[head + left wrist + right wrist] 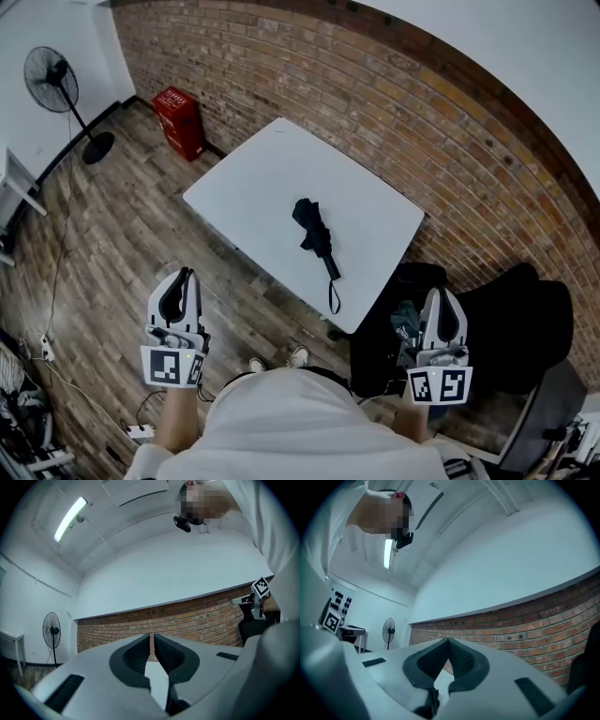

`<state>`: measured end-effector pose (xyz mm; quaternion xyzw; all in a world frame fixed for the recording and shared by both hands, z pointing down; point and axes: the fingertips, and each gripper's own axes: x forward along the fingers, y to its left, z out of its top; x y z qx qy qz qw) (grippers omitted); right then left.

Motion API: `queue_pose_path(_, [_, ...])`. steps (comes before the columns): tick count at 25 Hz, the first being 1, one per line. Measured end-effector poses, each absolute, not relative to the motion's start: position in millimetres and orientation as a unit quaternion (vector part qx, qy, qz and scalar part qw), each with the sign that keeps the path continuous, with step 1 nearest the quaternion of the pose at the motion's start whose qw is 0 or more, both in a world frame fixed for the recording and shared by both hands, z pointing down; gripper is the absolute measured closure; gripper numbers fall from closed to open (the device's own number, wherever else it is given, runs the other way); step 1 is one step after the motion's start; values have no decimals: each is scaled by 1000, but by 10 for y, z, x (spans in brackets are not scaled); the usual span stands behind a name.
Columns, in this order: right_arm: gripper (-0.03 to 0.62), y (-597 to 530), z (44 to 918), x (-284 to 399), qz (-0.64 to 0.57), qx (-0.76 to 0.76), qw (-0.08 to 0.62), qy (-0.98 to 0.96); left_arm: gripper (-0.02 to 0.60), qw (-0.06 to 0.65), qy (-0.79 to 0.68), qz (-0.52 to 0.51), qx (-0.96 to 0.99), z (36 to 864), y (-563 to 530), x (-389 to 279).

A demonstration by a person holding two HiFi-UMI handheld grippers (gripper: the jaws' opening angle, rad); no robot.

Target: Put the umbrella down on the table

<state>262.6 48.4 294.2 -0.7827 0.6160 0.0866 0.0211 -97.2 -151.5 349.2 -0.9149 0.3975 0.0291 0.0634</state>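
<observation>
A black folded fabric umbrella (316,239) lies flat near the middle of the white rectangular surface (253,187), which sits in the centre of the head view. Its handle end points toward the lower right edge of the surface, and its thin wrist loop (333,300) hangs over that edge. Nothing touches the umbrella.

Both tools are held low in the frame, close to the person's body and well apart from the surface. The left tool (183,281) is at lower left over the wooden floor. The right tool (441,300) is at lower right, above a black padded chair (511,323). In the left gripper view the pads of the left tool (151,638) stand almost together, with only a thin slit between them and nothing in it. In the right gripper view the tips of the right tool (447,641) meet, and it holds nothing.

Going by how things lie, the putting-down looks finished: the umbrella rests on the surface and both tools are empty and clear of it. If anything is left, it is only to keep the tools away from the hanging loop, since a snag there could drag the umbrella off the edge.
</observation>
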Motion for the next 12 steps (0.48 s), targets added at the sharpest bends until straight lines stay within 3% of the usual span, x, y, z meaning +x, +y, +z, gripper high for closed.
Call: queue_pose_path(12, [574,213,3079,2477,58,-769,31,635,534,63,406,29,-911,3528,-1483,-1115])
